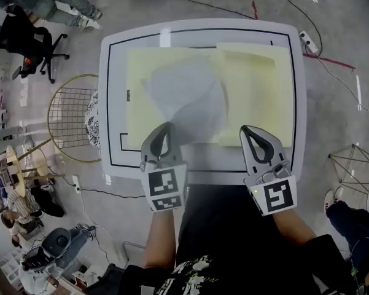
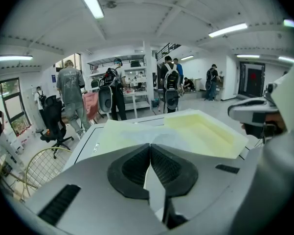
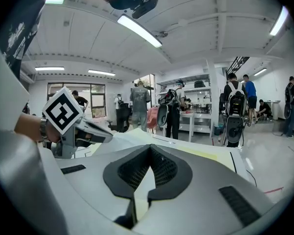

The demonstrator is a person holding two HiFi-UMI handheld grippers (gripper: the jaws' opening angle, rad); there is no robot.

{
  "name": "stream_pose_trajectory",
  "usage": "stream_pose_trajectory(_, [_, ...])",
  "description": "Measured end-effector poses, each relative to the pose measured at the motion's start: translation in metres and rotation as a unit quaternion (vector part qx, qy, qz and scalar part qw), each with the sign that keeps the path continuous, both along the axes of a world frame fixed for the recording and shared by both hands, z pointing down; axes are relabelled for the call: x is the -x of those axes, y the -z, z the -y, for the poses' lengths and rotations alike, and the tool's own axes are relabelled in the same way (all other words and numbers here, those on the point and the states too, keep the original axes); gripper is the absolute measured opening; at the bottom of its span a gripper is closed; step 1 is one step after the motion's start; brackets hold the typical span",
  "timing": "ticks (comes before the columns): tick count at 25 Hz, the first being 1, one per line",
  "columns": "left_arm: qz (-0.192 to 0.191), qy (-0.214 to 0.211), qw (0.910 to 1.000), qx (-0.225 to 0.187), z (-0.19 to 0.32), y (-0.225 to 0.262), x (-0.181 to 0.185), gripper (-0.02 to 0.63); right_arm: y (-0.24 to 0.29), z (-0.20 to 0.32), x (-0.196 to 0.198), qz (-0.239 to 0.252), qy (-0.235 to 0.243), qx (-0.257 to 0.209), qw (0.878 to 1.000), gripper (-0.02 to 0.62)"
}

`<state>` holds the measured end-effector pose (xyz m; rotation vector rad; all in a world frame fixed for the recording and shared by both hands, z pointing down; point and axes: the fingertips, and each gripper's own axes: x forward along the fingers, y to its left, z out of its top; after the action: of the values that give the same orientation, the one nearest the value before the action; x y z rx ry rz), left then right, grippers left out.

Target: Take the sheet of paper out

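A pale translucent sheet of paper (image 1: pixel 190 94) rises off a yellow folder (image 1: pixel 264 97) on the white table (image 1: pixel 202 32). The sheet narrows toward my left gripper (image 1: pixel 167 126), which is shut on its near corner. In the left gripper view the jaws (image 2: pixel 150 145) meet, with the sheet (image 2: pixel 147 137) running ahead over the folder (image 2: pixel 205 131). My right gripper (image 1: pixel 245 129) is shut, its tip over the folder's near edge. In the right gripper view its jaws (image 3: pixel 149 147) touch, and I cannot tell whether they pinch the folder.
A gold wire chair (image 1: pixel 73 115) stands against the table's left side, with a black office chair (image 1: pixel 37 48) beyond it. A power strip (image 1: pixel 307 42) and cables lie on the floor at the far right. Several people stand by shelves at the back.
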<state>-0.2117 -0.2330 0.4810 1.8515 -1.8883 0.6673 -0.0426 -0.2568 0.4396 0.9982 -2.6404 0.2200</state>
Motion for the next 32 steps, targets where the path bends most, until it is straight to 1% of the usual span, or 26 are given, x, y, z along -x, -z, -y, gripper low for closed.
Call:
stream_pose_trajectory(3, [0.004, 0.006, 0.9997, -0.024, 0.001, 0.016, -0.001, 0.006, 0.01, 0.0, -0.003, 0.008, 0.0, -0.016, 1.0, -0.006])
stream_pose_trajectory(10, [0.009, 0.006, 0.9966, -0.082, 0.008, 0.066, -0.025, 0.006, 0.04, 0.008, -0.033, 0.019, -0.019, -0.042, 0.999, -0.006])
stream_pose_trajectory(13, [0.01, 0.005, 0.9947, -0.102, 0.008, 0.082, -0.031, 0.006, 0.052, 0.015, -0.043, 0.021, -0.026, -0.07, 0.997, -0.006])
stream_pose_trajectory(15, [0.007, 0.004, 0.9937, -0.112, 0.008, 0.089, -0.034, 0.006, 0.062, 0.018, -0.045, 0.024, -0.029, -0.09, 0.995, -0.006])
stream_pose_trajectory(20, [0.004, -0.002, 0.9903, -0.139, 0.007, 0.109, -0.043, 0.006, 0.08, 0.021, -0.046, 0.03, -0.034, -0.112, 0.993, -0.006])
stream_pose_trajectory(23, [0.008, -0.013, 0.9891, -0.146, 0.008, 0.115, -0.052, 0.006, 0.089, 0.021, -0.047, 0.033, -0.039, -0.12, 0.991, -0.006])
stream_pose_trajectory(26, [0.003, -0.023, 0.9865, -0.162, 0.011, 0.125, -0.059, 0.006, 0.099, 0.019, -0.051, 0.038, -0.048, -0.126, 0.99, -0.006])
stream_pose_trajectory(30, [-0.013, -0.034, 0.9802, -0.195, 0.014, 0.146, -0.07, 0.005, 0.111, 0.021, -0.062, 0.047, -0.069, -0.123, 0.989, -0.006])
stream_pose_trajectory(32, [-0.014, -0.038, 0.9765, -0.212, 0.014, 0.157, -0.076, 0.005, 0.117, 0.022, -0.068, 0.049, -0.077, -0.125, 0.988, -0.006])
